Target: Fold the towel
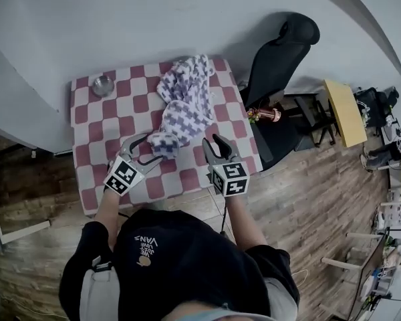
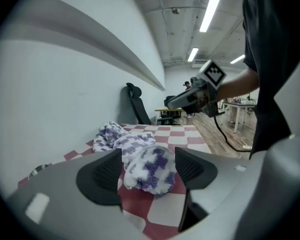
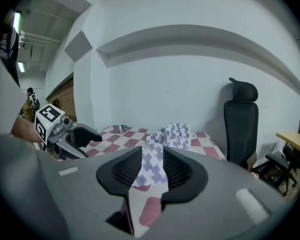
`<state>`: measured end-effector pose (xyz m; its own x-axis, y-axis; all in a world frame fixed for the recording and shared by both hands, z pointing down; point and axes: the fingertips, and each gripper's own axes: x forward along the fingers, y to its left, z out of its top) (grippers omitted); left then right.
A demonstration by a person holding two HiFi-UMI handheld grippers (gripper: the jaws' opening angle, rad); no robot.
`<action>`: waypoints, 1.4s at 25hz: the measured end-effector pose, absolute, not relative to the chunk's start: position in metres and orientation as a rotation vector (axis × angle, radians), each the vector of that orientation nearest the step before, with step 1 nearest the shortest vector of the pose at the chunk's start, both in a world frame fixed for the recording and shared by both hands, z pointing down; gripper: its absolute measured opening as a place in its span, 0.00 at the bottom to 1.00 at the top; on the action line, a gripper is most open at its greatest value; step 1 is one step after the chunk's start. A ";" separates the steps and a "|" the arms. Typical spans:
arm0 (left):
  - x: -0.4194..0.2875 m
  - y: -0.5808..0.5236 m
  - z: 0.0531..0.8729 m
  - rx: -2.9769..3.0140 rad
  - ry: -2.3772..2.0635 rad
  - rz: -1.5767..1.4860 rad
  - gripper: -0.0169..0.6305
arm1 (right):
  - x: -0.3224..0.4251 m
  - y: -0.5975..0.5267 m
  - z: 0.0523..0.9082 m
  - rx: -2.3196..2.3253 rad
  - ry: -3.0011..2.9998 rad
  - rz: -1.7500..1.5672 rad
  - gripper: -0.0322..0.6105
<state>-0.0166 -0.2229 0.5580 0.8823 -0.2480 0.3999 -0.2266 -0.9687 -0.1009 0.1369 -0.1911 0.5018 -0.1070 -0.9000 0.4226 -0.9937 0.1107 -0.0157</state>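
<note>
Both are recorded empty; the left gripper (image 1: 154,148), jaws wide, is set astride the near end of the towel (image 1: 186,105); the right gripper (image 1: 212,141), half-parted, is held just beside it.

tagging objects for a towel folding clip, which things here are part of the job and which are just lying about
Job: purple-and-white towel, crumpled on the checkered table; left claw, open around its near end; right claw, open beside it.
Lying about: metal bowl on the table's far corner; black office chair; yellow desk.
</note>
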 end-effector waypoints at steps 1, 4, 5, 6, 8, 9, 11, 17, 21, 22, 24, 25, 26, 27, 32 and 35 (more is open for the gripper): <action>-0.012 -0.225 0.562 -2.985 0.336 -0.657 0.50 | 0.137 -0.204 0.505 1.836 -2.088 0.433 0.24; -0.002 -0.232 0.574 -3.007 0.254 -0.655 0.51 | 0.134 -0.240 0.518 1.760 -2.097 0.448 0.27; 0.001 -0.235 0.578 -3.016 0.237 -0.654 0.51 | 0.133 -0.252 0.523 1.732 -2.100 0.454 0.28; 0.004 -0.238 0.583 -3.024 0.221 -0.657 0.51 | 0.132 -0.264 0.530 1.699 -2.104 0.462 0.29; 0.009 -0.242 0.593 -3.042 0.183 -0.671 0.52 | 0.130 -0.286 0.545 1.620 -2.108 0.477 0.32; 0.011 -0.242 0.599 -3.049 0.157 -0.683 0.52 | 0.129 -0.296 0.553 1.577 -2.108 0.487 0.33; 0.015 -0.241 0.609 -3.055 0.090 -0.716 0.52 | 0.125 -0.315 0.568 1.499 -2.104 0.521 0.37; 0.021 -0.231 0.635 -3.044 -0.036 -0.830 0.52 | 0.123 -0.357 0.605 1.325 -2.031 0.520 0.41; 0.019 -0.228 0.644 -3.022 -0.054 -0.900 0.52 | 0.112 -0.367 0.624 1.196 -2.006 0.513 0.41; 0.019 -0.227 0.646 -3.017 -0.060 -0.919 0.52 | 0.111 -0.366 0.629 1.163 -1.997 0.521 0.41; 0.018 -0.223 0.649 -3.005 -0.071 -0.964 0.50 | 0.112 -0.363 0.638 1.120 -1.977 0.540 0.38; 0.018 -0.222 0.651 -2.999 -0.069 -0.984 0.45 | 0.114 -0.361 0.639 1.113 -1.973 0.542 0.35; 0.018 -0.222 0.652 -2.994 -0.058 -0.997 0.38 | 0.116 -0.360 0.638 1.113 -1.977 0.537 0.31; 0.018 -0.223 0.651 -2.993 -0.039 -1.003 0.30 | 0.119 -0.358 0.634 1.118 -1.987 0.529 0.21; 0.010 -0.228 0.636 -3.028 0.153 -0.941 0.15 | 0.131 -0.340 0.602 1.228 -2.085 0.505 0.11; 0.003 -0.234 0.610 -3.047 0.334 -0.821 0.14 | 0.148 -0.320 0.575 1.353 -2.146 0.489 0.11</action>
